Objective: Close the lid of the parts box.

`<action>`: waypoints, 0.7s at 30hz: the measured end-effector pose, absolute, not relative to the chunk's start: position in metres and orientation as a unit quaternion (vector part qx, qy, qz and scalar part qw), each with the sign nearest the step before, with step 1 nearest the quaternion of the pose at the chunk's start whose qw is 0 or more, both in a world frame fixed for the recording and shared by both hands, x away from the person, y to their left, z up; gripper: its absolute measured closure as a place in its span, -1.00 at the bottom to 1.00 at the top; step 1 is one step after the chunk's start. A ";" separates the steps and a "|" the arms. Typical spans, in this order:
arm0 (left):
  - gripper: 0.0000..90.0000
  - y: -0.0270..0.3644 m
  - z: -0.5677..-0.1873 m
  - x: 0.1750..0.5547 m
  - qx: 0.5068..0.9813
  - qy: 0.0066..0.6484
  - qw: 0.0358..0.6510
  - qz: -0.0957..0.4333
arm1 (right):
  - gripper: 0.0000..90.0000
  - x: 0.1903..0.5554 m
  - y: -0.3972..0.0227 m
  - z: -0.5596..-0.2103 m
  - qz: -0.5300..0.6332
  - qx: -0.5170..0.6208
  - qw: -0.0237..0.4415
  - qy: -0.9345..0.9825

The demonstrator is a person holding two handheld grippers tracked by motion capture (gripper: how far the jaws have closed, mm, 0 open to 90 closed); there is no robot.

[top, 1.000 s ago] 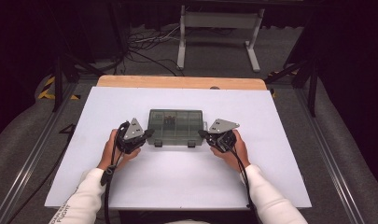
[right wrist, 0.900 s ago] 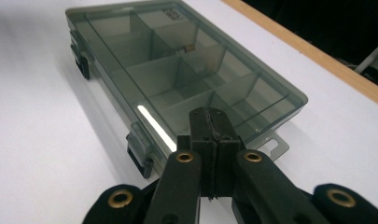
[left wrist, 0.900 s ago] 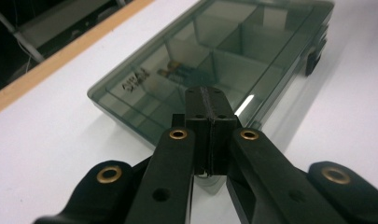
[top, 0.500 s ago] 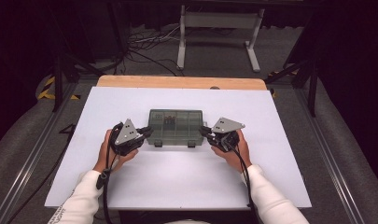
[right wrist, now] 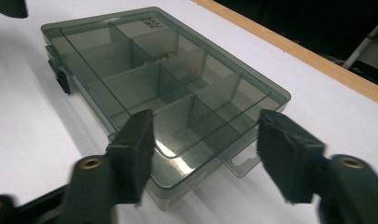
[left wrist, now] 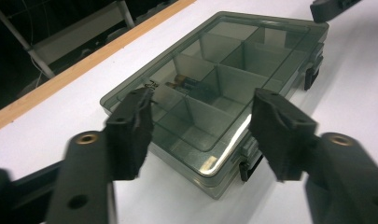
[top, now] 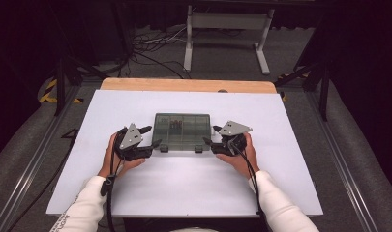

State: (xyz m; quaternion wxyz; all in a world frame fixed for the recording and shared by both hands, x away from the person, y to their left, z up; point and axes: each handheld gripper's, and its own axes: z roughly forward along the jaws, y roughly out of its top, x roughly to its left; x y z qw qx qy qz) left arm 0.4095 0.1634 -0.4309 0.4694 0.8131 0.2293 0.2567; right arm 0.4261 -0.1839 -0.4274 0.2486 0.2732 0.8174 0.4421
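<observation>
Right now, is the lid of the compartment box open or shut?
Shut. The clear lid lies flat on the compartment box, and both black latches on its front edge look fastened.

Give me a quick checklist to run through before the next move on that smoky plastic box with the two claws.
1. Lid of the box down flat: ok.
2. Front latches fastened: cannot tell.
3. Left claw let go: ok, its jaws have just been opening and stand apart at the box's left end.
4. Right claw let go: ok, its jaws have just been opening, apart at the right end.
5. Box resting flat on the white table: ok.
6. Small parts staying in a middle compartment: ok.
</observation>
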 end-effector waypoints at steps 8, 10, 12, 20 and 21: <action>-0.74 0.163 -0.434 0.412 0.810 0.241 0.474 0.247 | -0.71 0.429 -0.180 -0.433 0.441 0.283 0.255 0.813; -0.84 0.162 -0.434 0.412 0.811 0.242 0.471 0.250 | -0.82 0.430 -0.180 -0.434 0.443 0.282 0.253 0.812; -0.88 0.163 -0.433 0.412 0.807 0.241 0.478 0.249 | -0.86 0.430 -0.179 -0.434 0.445 0.283 0.251 0.812; -0.94 0.161 -0.430 0.408 0.807 0.231 0.478 0.258 | -0.88 0.429 -0.178 -0.434 0.444 0.278 0.260 0.811; -0.94 0.162 -0.429 0.408 0.808 0.228 0.479 0.258 | -0.87 0.428 -0.178 -0.433 0.442 0.276 0.269 0.810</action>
